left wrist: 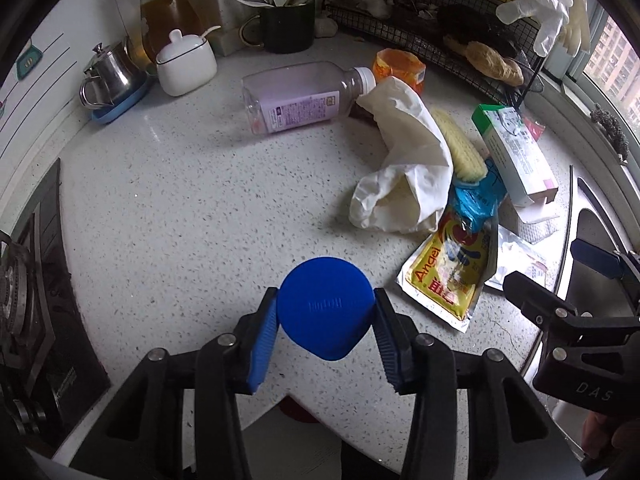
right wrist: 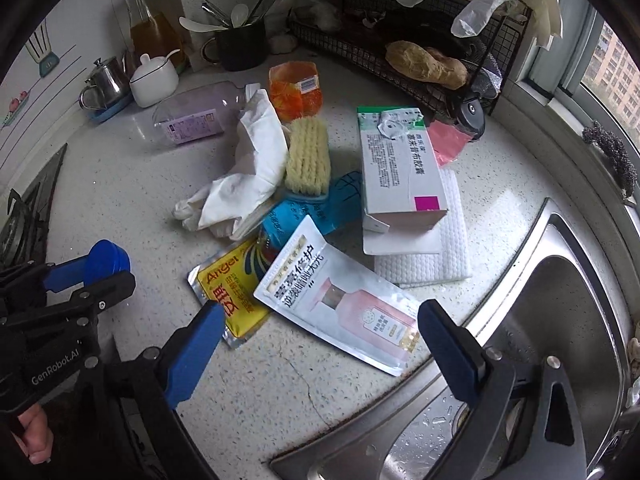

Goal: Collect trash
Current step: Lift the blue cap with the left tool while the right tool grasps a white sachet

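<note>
The left gripper (left wrist: 326, 314) pinches a round blue cap (left wrist: 326, 307) between its two pads, one pad pressed to each side, and holds it above the near part of the speckled countertop (left wrist: 180, 200). The right gripper (right wrist: 320, 344) is spread wide with nothing between its fingers; it hangs over the near edge of the counter, beside the steel sink (right wrist: 560, 300) on the right.

The rest of the trash lies in a loose heap at the middle right of the counter. A silver-white sachet (right wrist: 340, 300) with a pink bottle printed on it overlaps a yellow packet (right wrist: 232, 292), and both lie just ahead of the right gripper. Behind them are a crumpled blue wrapper (right wrist: 304, 212), a pale scrubbing brush (right wrist: 308, 156) and a limp white glove (right wrist: 248, 168). To the right, a white medicine box (right wrist: 400, 168) sits on a folded white cloth (right wrist: 432, 256). Farther back, an empty plastic bottle (left wrist: 296, 96) lies on its side, its cap touching the glove, next to an orange wrapper (right wrist: 296, 92) that may be a crushed cup. A wire rack (right wrist: 400, 52) stands at the far right, a small steel teapot (left wrist: 108, 76) at the far left.
</note>
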Available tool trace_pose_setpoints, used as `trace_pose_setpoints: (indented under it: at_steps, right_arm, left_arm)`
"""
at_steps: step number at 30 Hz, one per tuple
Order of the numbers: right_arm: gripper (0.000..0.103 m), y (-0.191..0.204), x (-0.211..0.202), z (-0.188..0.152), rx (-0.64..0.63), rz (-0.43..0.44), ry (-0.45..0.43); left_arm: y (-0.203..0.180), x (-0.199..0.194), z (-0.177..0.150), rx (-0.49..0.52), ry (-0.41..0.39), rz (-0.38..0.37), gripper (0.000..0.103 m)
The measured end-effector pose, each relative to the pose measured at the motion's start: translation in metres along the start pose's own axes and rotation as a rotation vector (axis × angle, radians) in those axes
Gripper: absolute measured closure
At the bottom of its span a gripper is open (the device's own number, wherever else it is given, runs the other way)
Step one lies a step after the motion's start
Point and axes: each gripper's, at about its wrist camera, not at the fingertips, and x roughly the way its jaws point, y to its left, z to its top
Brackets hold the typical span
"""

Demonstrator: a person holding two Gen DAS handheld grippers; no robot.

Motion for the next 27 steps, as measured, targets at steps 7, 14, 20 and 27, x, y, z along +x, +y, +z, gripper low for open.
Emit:
trace_pose_setpoints:
  at_steps: [7,14,20,27]
  right_arm:
    - [0.038,0.021,0.036,0.02,-0.007,-0.003,0.072]
    - [0.09,0.033,0.059,0.027,-0.012,-0.052,0.139]
    - [0.102,0.036,0.042,0.017,-0.005,-0.049,0.1]
    - [0.102,0.028,-0.001,-0.006,-0.014,-0.023,0.032]
  left_arm:
    - [0.026,0.021,0.012,-0.008,0.02,0.029,0.06]
    - [0.028,0.031,0.011,-0.008,0.035,0.03,0.06]
    - [0.022,0.01,-0.003,-0.013,0.016,0.007,0.06]
    - [0.012,-0.032,-0.03,-0.026,-0.02,0.009,0.06]
